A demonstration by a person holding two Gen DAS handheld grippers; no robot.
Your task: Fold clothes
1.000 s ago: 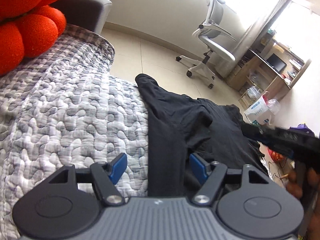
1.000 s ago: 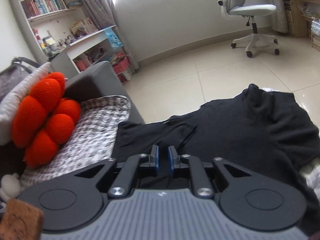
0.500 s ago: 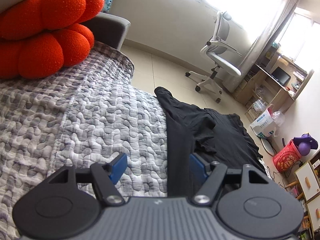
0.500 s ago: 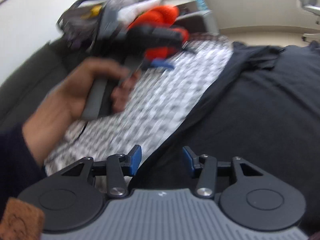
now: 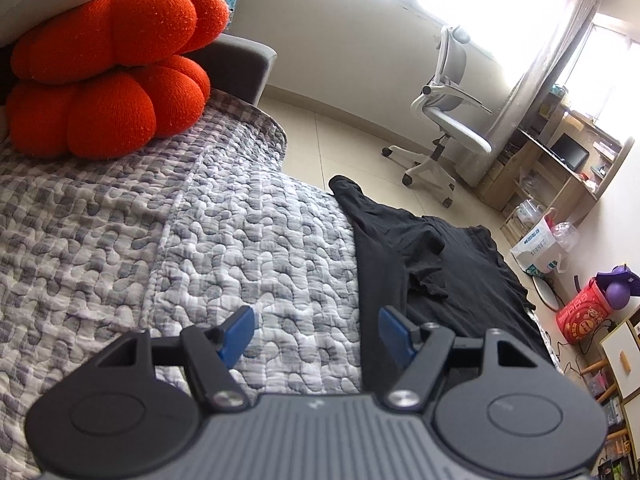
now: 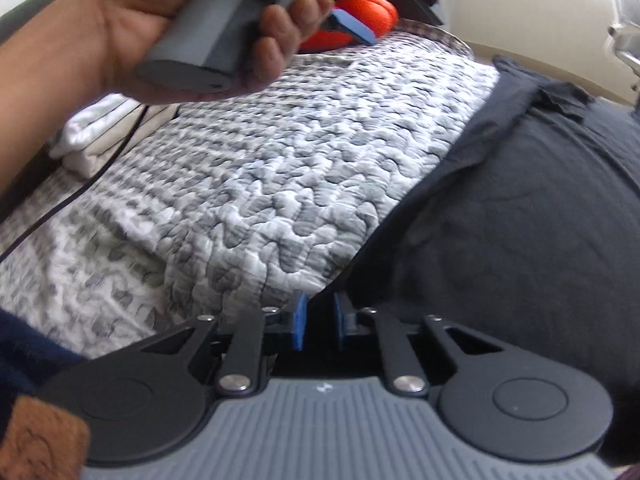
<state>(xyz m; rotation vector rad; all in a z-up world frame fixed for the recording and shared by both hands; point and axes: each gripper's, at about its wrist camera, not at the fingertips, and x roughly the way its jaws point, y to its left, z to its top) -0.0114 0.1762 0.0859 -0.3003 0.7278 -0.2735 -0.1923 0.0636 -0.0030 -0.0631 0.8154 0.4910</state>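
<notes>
A: Shirt (image 6: 520, 208), black, lies spread on the right of the quilt (image 6: 280, 184). Right gripper (image 6: 319, 322) is pinched on its near hem.

B: And the left gripper (image 5: 316, 330)?

A: Spread wide, held above the quilt beside the shirt's left edge. Best to grip that edge too, then lift both evenly.

We find no legible text. A white bag (image 5: 538, 246) by the desk carries blue print too small to read, and a red bag (image 5: 584, 314) bears a yellow pattern whose characters we cannot make out.
</notes>
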